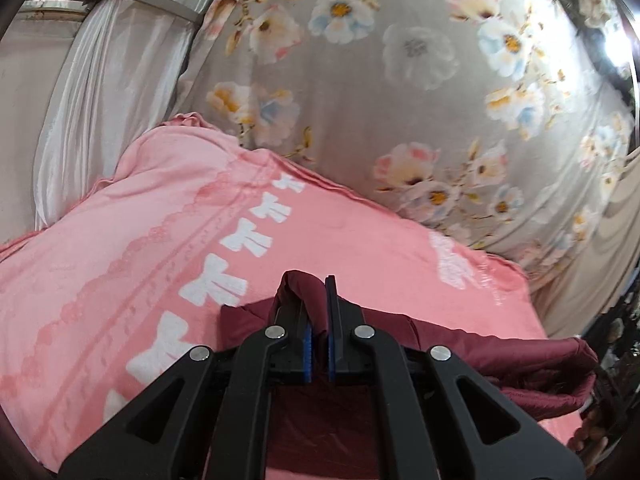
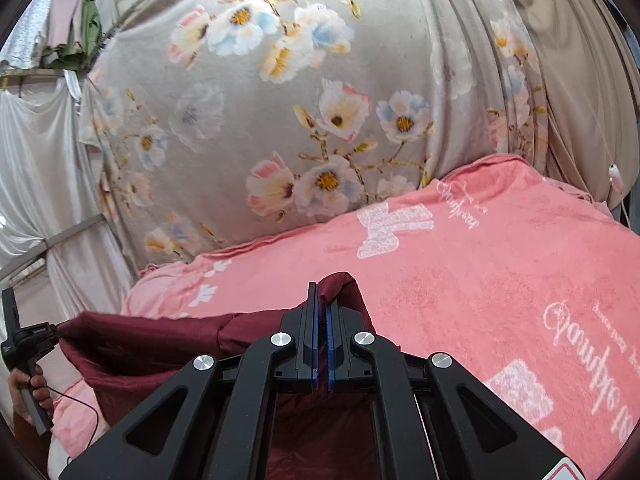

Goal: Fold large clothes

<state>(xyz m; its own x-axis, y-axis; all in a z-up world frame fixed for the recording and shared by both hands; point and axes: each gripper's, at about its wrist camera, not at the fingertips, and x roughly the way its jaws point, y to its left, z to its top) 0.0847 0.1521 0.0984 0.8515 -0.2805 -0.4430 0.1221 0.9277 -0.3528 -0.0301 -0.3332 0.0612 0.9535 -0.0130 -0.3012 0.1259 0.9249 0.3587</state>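
Observation:
A dark maroon quilted garment [image 1: 500,352] hangs lifted over the pink blanket [image 1: 120,240]. My left gripper [image 1: 318,292] is shut on a bunched edge of it, and the cloth pokes up between the blue pads. From there the garment stretches to the right. In the right wrist view my right gripper [image 2: 322,296] is shut on another edge of the maroon garment [image 2: 160,344], which sags leftward to the left gripper [image 2: 24,340], held in a hand [image 2: 28,392] at the far left. The garment's lower part is hidden under both grippers.
The pink blanket [image 2: 480,272], printed with white bows and script, covers the surface below. A grey floral sheet [image 2: 280,100] hangs as a backdrop behind it. White satin curtains [image 1: 100,100] hang at the left. A cable [image 2: 80,404] trails from the left gripper.

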